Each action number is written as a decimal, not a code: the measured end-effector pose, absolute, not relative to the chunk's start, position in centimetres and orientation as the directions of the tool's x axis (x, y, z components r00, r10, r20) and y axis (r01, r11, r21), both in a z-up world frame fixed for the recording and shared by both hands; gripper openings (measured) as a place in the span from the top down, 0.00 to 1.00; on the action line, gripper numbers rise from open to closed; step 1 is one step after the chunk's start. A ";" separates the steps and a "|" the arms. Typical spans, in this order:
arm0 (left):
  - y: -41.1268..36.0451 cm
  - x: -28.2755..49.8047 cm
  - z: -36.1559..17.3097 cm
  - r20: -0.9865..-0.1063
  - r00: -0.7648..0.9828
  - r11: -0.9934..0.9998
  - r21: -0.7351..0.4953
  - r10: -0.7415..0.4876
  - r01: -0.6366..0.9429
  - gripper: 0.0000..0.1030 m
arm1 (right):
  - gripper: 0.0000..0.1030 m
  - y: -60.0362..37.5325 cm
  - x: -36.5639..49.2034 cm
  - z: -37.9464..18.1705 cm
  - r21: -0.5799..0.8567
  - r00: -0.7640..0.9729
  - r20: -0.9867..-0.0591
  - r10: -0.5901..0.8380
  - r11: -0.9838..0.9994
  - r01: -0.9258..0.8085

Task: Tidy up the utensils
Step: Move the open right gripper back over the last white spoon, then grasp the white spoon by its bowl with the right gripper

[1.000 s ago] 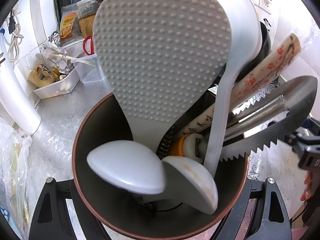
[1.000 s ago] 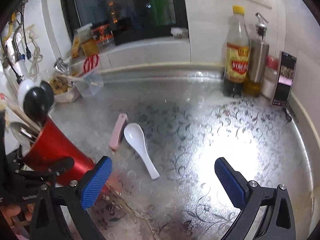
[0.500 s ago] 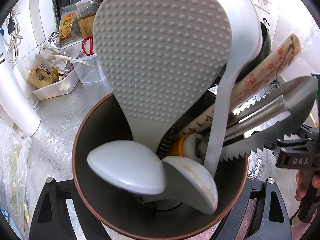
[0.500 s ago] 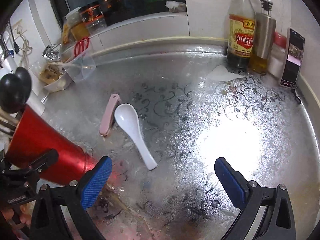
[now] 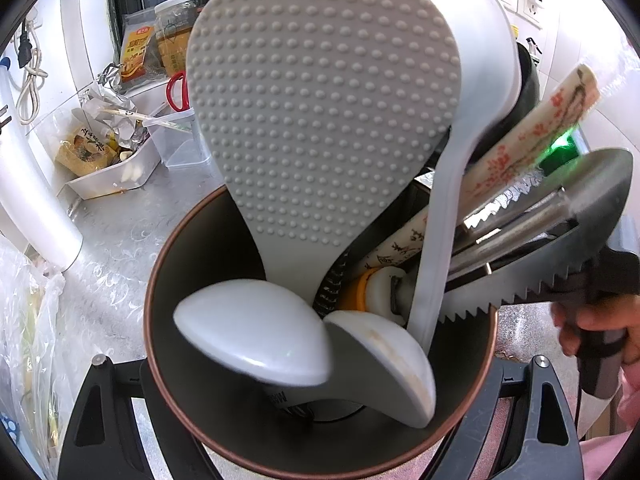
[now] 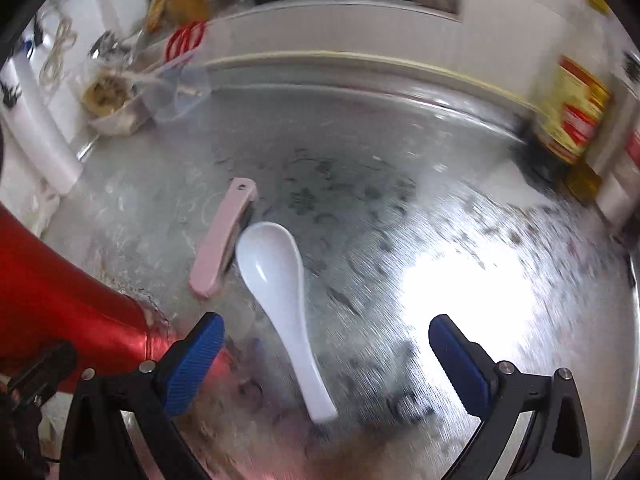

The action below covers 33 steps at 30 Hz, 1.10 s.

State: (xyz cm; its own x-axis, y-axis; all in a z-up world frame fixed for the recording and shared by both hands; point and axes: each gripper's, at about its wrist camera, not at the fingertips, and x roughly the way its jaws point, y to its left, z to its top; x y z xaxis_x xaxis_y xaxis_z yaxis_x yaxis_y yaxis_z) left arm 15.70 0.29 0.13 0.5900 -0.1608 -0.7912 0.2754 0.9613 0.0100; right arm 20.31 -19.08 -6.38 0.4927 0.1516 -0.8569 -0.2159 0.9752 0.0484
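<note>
My left gripper point(image 5: 320, 444) is shut on the red utensil holder point(image 5: 188, 400); its black fingers press the holder's sides. The holder contains a dimpled grey rice paddle point(image 5: 320, 120), a white ladle point(image 5: 472, 80), sleeved chopsticks point(image 5: 520, 148), serrated metal tongs point(image 5: 560, 248) and two white spoons point(image 5: 256, 328). In the blurred right wrist view a white soup spoon point(image 6: 276, 280) lies on the steel counter beside a pink folded knife point(image 6: 224, 236). My right gripper point(image 6: 324, 360) hovers open over the spoon's handle, blue pads point(image 6: 192, 360) wide apart. The red holder point(image 6: 60, 292) stands at the left.
A white tray of packets point(image 6: 112, 116), a clear tub and red scissors point(image 6: 186, 36) sit at the back left. Sauce bottles point(image 6: 572, 120) stand at the back right by the wall. A white roll point(image 5: 36, 200) and a plastic bag lie left of the holder.
My right gripper has sunk and moved toward the white spoon, whose handle now lies between the open fingers. The left gripper and holder have not moved.
</note>
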 end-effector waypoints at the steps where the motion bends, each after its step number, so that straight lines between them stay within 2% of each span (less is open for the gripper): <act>1: 0.3 15.7 0.1 -0.791 0.590 0.961 0.010 -0.161 0.276 0.13 | 0.00 -18.6 20.7 -6.5 0.040 0.490 -0.859 0.150 0.973 -0.229; 3: 0.3 15.7 0.1 -0.791 0.590 0.961 0.011 -0.161 0.276 0.13 | 0.02 -17.9 21.4 -6.7 0.030 0.484 -0.861 0.154 0.966 -0.255; 7: 0.3 15.7 0.1 -0.791 0.590 0.961 0.010 -0.162 0.277 0.13 | 0.14 -16.7 22.7 -7.1 -0.001 0.473 -0.869 0.143 0.956 -0.292; 12: 0.3 15.7 0.1 -0.791 0.590 0.961 0.010 -0.162 0.277 0.13 | 0.22 -15.9 23.6 -7.0 -0.004 0.465 -0.873 0.151 0.949 -0.315; 15: 0.3 15.7 0.1 -0.791 0.590 0.961 0.011 -0.162 0.277 0.13 | 0.29 -15.3 23.8 -7.1 -0.003 0.455 -0.876 0.158 0.943 -0.334; 17: 0.3 15.7 0.1 -0.790 0.591 0.961 0.010 -0.162 0.277 0.13 | 0.38 -15.0 23.9 -7.3 0.003 0.445 -0.881 0.161 0.942 -0.336; 18: 0.3 15.7 0.1 -0.790 0.591 0.961 0.010 -0.162 0.278 0.13 | 0.39 -14.9 23.9 -7.3 0.002 0.445 -0.881 0.163 0.940 -0.340; 20: 0.2 15.7 0.1 -0.790 0.591 0.960 0.010 -0.163 0.278 0.13 | 0.54 -14.7 23.9 -7.2 -0.009 0.452 -0.878 0.156 0.939 -0.343; 23: 0.2 15.7 0.1 -0.790 0.591 0.961 0.011 -0.162 0.278 0.13 | 0.64 -15.6 23.9 -7.1 0.002 0.453 -0.878 0.156 0.947 -0.322; 33: 0.2 15.7 0.1 -0.790 0.592 0.961 0.011 -0.162 0.278 0.13 | 0.65 -20.3 22.6 -4.5 0.087 0.505 -0.842 0.190 0.971 -0.221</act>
